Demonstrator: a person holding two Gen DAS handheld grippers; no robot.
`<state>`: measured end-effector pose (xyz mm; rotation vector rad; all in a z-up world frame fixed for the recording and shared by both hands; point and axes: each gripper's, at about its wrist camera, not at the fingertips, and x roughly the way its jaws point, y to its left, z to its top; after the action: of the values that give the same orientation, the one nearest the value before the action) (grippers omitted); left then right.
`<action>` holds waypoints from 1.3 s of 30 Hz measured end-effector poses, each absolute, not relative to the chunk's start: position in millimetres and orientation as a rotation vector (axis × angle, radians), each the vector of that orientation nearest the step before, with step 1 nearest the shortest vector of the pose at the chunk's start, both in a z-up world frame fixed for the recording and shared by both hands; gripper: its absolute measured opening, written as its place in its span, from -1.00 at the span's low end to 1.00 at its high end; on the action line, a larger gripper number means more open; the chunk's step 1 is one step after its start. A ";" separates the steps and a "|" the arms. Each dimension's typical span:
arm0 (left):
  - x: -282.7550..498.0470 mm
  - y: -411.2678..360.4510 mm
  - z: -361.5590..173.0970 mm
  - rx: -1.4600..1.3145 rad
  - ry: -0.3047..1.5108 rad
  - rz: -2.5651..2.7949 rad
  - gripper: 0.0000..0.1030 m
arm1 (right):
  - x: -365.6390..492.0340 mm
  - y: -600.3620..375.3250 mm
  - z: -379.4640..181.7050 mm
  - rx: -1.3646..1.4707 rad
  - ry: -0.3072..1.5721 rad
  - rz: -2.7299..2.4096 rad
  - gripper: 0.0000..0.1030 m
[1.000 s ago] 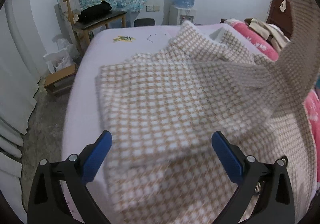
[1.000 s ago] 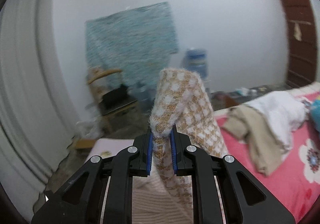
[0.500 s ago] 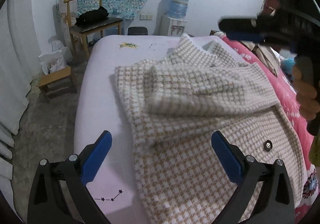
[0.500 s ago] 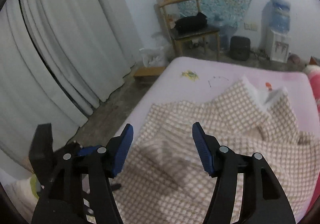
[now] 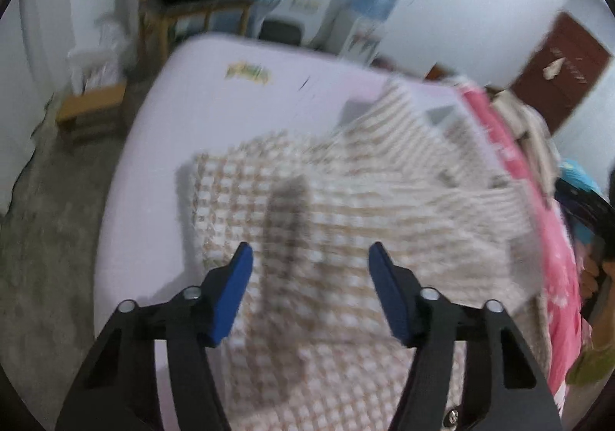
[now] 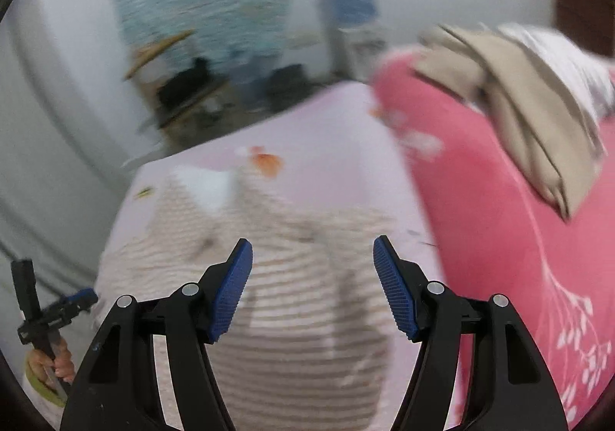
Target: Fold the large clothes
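Checked coat (image 5: pixel 346 239) lies partly folded on lilac bed (image 5: pixel 161 169), near its right edge by pink blanket (image 6: pixel 499 239). L gripper (image 5: pixel 309 258) jaws just closing, apart, nothing between; R gripper (image 6: pixel 312 250) apart, empty, over coat.

bare lilac sheet (image 5: pixel 161 162) left of coat (image 5: pixel 326 239)

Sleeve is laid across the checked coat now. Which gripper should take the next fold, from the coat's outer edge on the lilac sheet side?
Left, probably. The left gripper hangs open over the checked coat near its edge by the lilac sheet. The right gripper, also open, sits toward the pink blanket side. Both views are blurred.
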<state>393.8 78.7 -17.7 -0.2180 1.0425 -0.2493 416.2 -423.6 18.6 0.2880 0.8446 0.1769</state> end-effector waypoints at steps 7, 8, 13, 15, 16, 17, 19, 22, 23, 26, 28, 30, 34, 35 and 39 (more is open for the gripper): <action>409.5 80.1 -32.5 -0.248 1.117 -0.241 0.05 | 437.7 -466.1 -31.4 0.446 1.021 0.174 0.21; 408.9 80.4 -32.6 -0.257 1.118 -0.246 0.00 | 441.1 -465.7 -35.7 0.452 1.032 0.175 0.14; 407.8 85.2 -35.0 -0.320 1.131 -0.266 -0.10 | 443.0 -465.8 -41.0 0.525 1.028 0.250 -0.31; 408.7 83.7 -36.0 -0.311 1.133 -0.270 -0.11 | 446.1 -463.3 -42.8 0.530 1.023 0.281 -0.46; 408.7 83.5 -35.8 -0.303 1.134 -0.271 -0.11 | 445.2 -462.5 -42.5 0.516 1.019 0.278 -0.52; 408.8 82.2 -35.9 -0.292 1.137 -0.272 -0.11 | 445.5 -460.1 -41.3 0.503 1.013 0.284 -0.64; 410.0 81.3 -36.1 -0.283 1.142 -0.280 -0.10 | 443.9 -455.9 -39.2 0.467 0.999 0.285 -0.67; 413.2 90.3 -37.7 -0.359 1.154 -0.288 -0.10 | 442.5 -450.3 -37.4 0.427 0.981 0.276 -0.68; 414.6 93.6 -38.8 -0.385 1.157 -0.289 -0.11 | 441.9 -449.4 -36.6 0.422 0.978 0.275 -0.69; 416.8 95.5 -39.4 -0.407 1.162 -0.286 -0.11 | 444.7 -445.3 -37.3 0.400 0.973 0.267 -0.72; 416.9 93.3 -38.7 -0.395 1.157 -0.283 -0.15 | 444.5 -442.7 -37.0 0.381 0.969 0.259 -0.73; 417.8 91.5 -38.1 -0.389 1.150 -0.295 -0.43 | 444.8 -440.6 -36.8 0.370 0.969 0.253 -0.74; 420.8 90.7 -38.8 -0.387 1.143 -0.298 -0.80 | 446.7 -440.6 -38.6 0.376 0.974 0.245 -0.74; 420.5 90.9 -37.5 -0.388 1.138 -0.302 -0.82 | 447.1 -440.7 -39.1 0.379 0.974 0.244 -0.74; 401.0 95.0 -7.7 -0.394 1.029 -0.326 -0.86 | 445.2 -439.3 -36.2 0.375 0.965 0.239 -0.75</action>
<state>401.0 95.0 -7.7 -0.3938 1.0290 -0.3257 445.2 -439.3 -36.2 0.3748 0.9654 0.2393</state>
